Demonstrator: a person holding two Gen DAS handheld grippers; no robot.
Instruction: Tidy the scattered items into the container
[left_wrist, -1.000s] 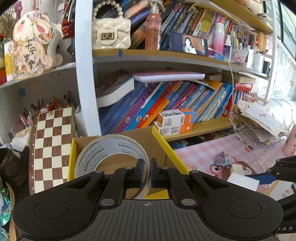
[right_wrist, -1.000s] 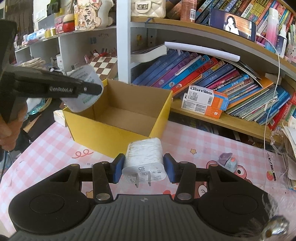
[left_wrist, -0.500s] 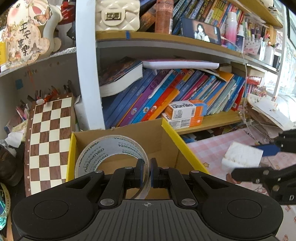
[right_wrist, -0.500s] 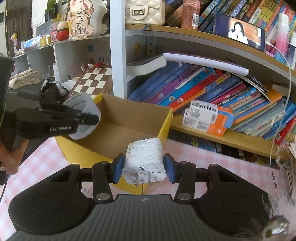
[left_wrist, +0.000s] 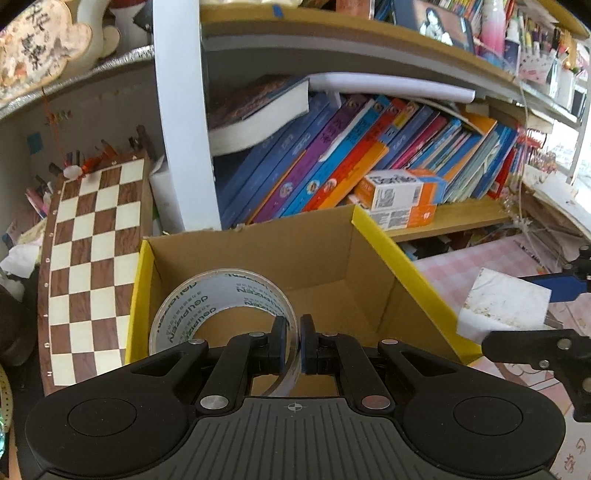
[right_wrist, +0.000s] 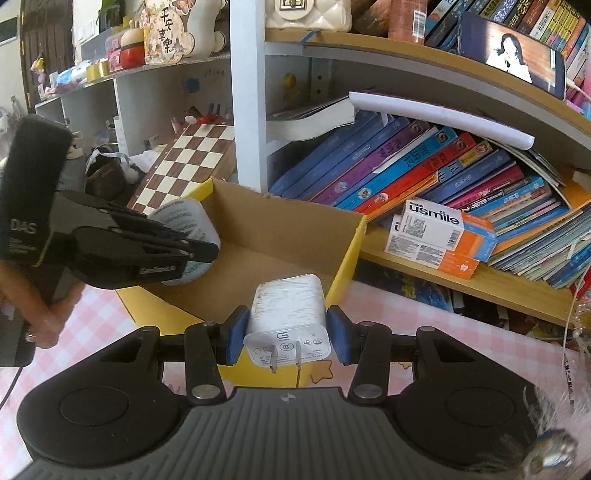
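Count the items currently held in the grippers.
2. The tape roll is in the left gripper over the cardboard box; the white charger is in the right gripper near its right rim.

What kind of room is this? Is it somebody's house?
Probably a home study or a child's room: shelves crammed with colourful books, a chessboard leaning by the shelf, and a pink checked tablecloth with cartoon pictures.

Clear tape roll (left_wrist: 221, 306) and white charger (right_wrist: 288, 317) above open cardboard box (left_wrist: 399, 266).
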